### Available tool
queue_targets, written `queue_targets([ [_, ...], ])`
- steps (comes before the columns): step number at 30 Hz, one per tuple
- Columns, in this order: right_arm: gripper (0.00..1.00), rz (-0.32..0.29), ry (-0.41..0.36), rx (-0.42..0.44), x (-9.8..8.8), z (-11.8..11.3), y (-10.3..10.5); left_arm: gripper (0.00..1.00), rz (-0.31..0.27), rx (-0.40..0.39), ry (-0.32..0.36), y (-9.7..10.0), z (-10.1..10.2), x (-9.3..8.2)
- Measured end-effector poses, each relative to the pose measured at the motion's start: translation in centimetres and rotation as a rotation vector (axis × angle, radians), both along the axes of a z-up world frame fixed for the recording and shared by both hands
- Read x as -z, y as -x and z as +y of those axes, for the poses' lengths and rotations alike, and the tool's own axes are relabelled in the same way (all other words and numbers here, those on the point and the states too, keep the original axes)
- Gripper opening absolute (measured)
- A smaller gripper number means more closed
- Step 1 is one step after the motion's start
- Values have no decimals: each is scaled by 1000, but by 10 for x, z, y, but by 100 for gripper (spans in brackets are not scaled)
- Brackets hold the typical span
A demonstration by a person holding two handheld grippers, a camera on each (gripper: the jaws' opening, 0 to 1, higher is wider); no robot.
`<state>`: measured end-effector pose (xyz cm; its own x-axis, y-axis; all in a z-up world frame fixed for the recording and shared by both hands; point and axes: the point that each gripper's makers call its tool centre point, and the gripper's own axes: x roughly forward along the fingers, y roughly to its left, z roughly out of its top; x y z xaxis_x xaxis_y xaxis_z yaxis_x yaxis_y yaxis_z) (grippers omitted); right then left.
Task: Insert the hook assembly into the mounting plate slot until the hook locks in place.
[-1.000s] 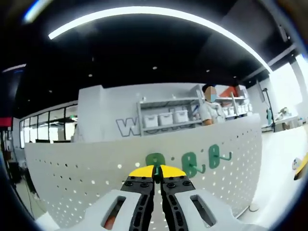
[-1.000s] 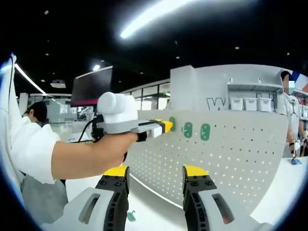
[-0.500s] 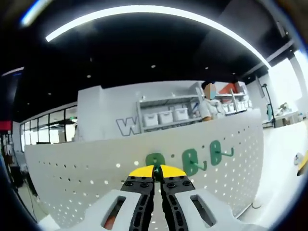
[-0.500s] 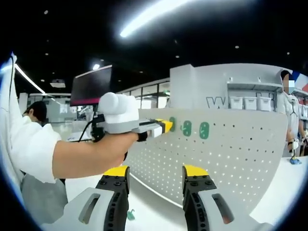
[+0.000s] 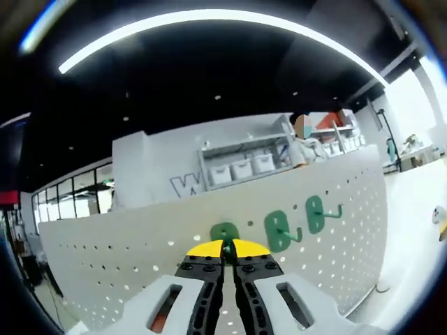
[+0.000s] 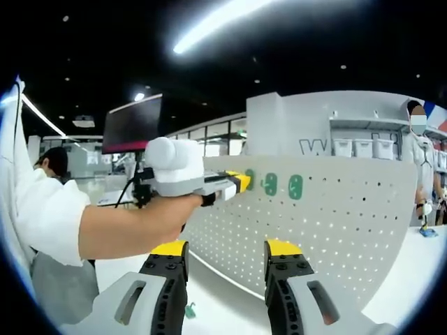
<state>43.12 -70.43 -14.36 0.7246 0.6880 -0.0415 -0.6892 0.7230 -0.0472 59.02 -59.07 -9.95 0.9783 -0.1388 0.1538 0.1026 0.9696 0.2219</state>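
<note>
green hook (image 5: pixel 225 233) is pinched tight by the left gripper (image 5: pixel 228 259) at the white pegboard (image 5: pixel 126 244); push straight in. right gripper (image 6: pixel 225 252) is open, empty.

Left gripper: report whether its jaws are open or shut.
Shut. In the left gripper view, the left gripper has its yellow-tipped jaws pressed together on a green hook at the white pegboard.

green hooks (image 5: pixel 281 230), white dotted pegboard (image 5: pixel 126 251), yellow-tipped black fingers (image 5: pixel 225 259)
</note>
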Motion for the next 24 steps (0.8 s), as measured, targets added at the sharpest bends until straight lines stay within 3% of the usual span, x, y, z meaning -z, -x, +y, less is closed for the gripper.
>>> queue_targets([
  [24, 42, -4, 0, -4, 0, 1, 2, 6, 20, 13, 10, 8, -1, 3],
])
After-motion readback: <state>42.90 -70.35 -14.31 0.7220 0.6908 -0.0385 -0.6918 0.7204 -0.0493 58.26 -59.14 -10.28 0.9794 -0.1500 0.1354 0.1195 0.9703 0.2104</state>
